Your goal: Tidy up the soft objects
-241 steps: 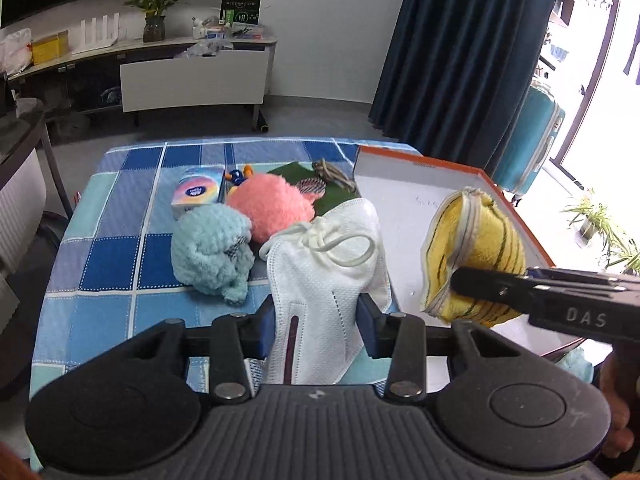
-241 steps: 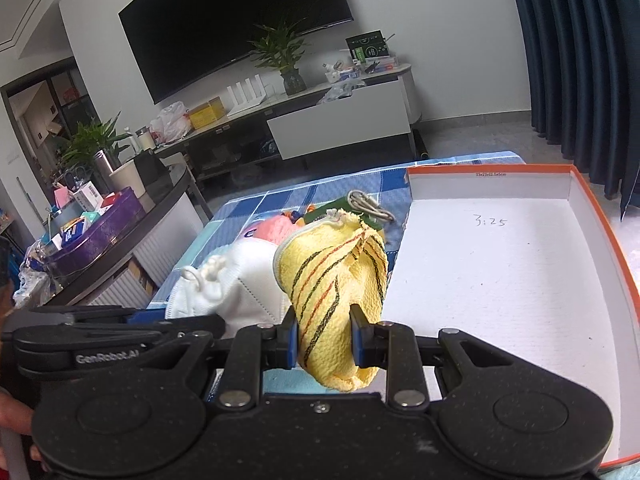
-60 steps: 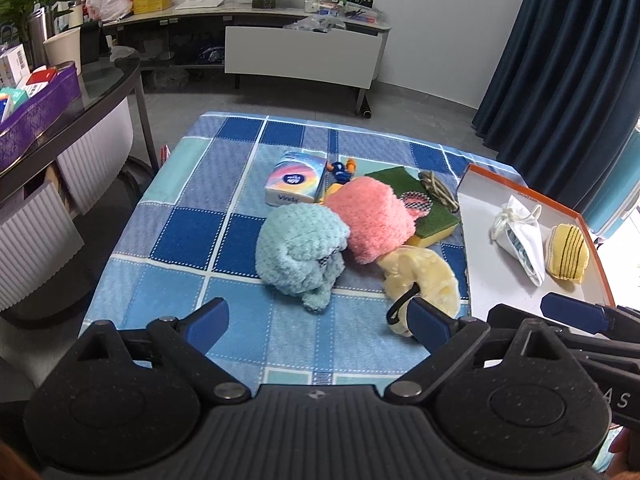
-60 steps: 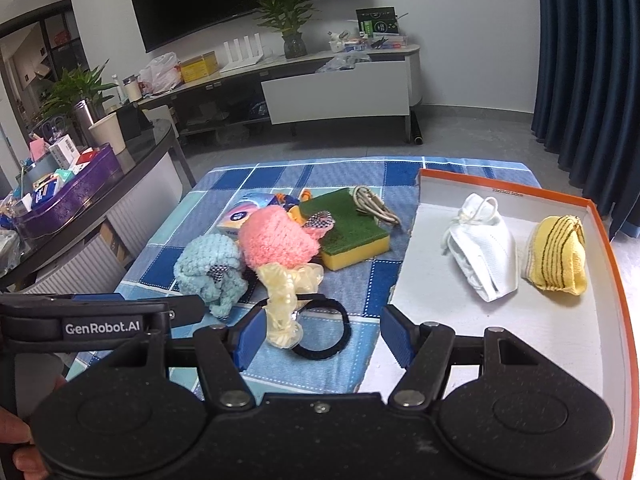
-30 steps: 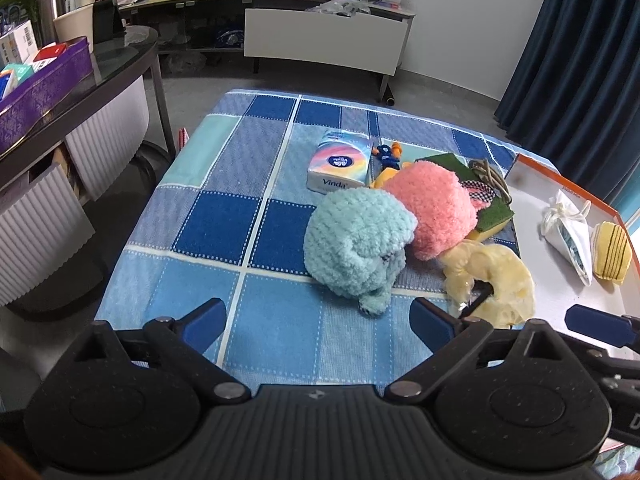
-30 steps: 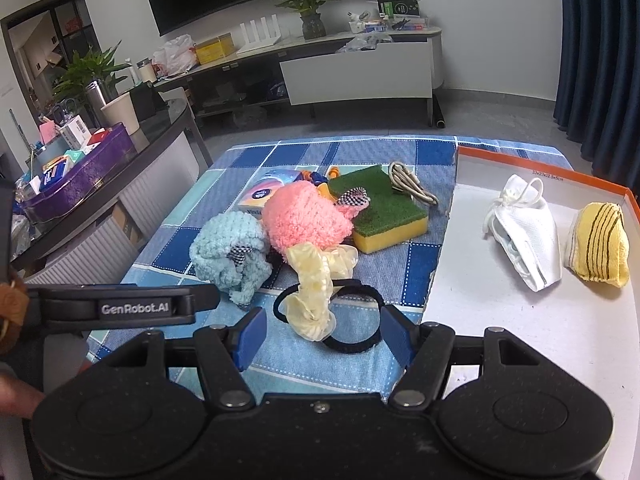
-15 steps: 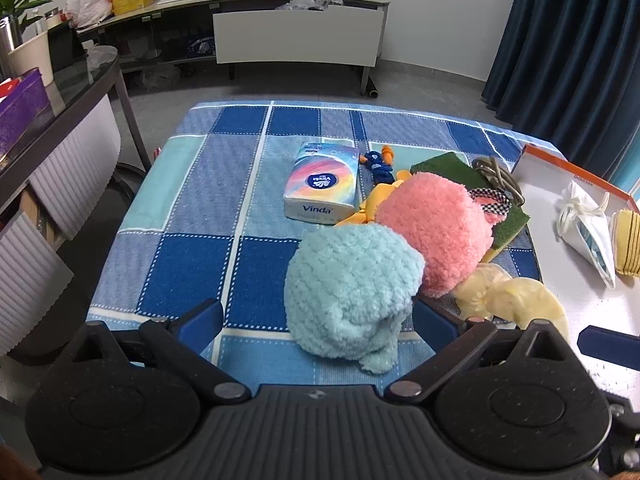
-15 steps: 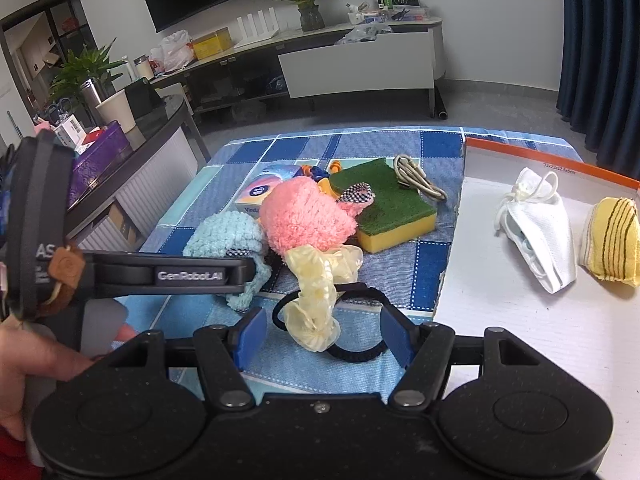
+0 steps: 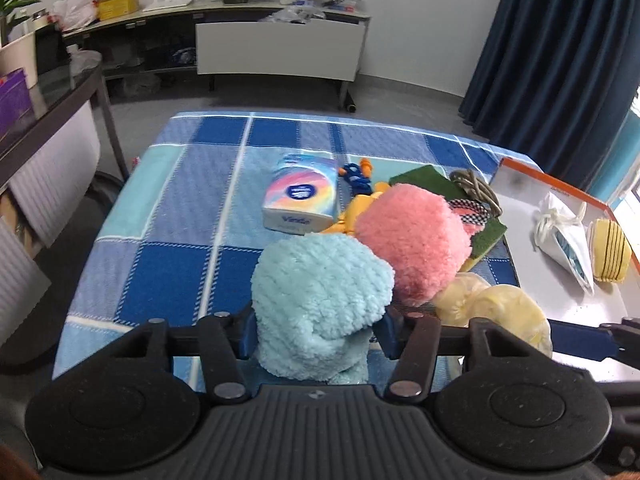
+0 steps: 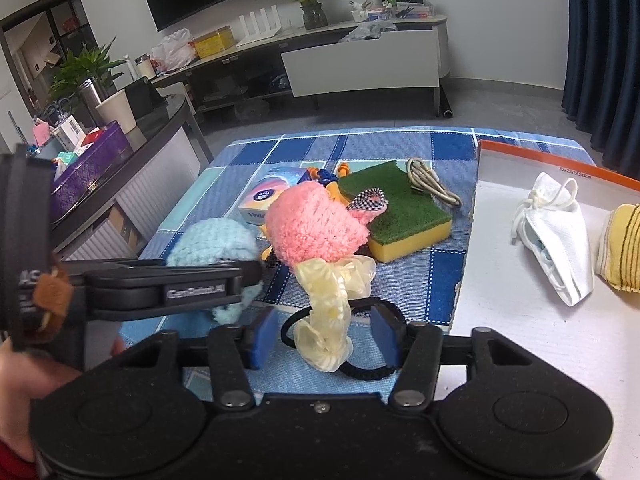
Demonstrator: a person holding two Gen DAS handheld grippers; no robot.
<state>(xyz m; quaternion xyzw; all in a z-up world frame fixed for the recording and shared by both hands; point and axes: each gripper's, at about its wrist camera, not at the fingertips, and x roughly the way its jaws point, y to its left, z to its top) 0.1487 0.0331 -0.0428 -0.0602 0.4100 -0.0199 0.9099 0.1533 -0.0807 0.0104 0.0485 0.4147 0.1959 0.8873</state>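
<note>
A fluffy light-blue knit piece lies on the blue checked cloth; my left gripper has closed onto its near end. It also shows in the right wrist view. A pink knit piece sits just behind it. My right gripper is open, its fingers on either side of a pale yellow scrunchie that lies over a black hair band. A white face mask and a yellow striped cloth lie in the orange-rimmed white box.
A green and yellow sponge with a checked hair tie and a coiled cord sits behind the pink piece. A tissue pack and small orange and blue items lie further back.
My left gripper has moved in and closed its fingers on the light-blue knit piece. My right gripper has come closer to the yellow scrunchie and stays open.
</note>
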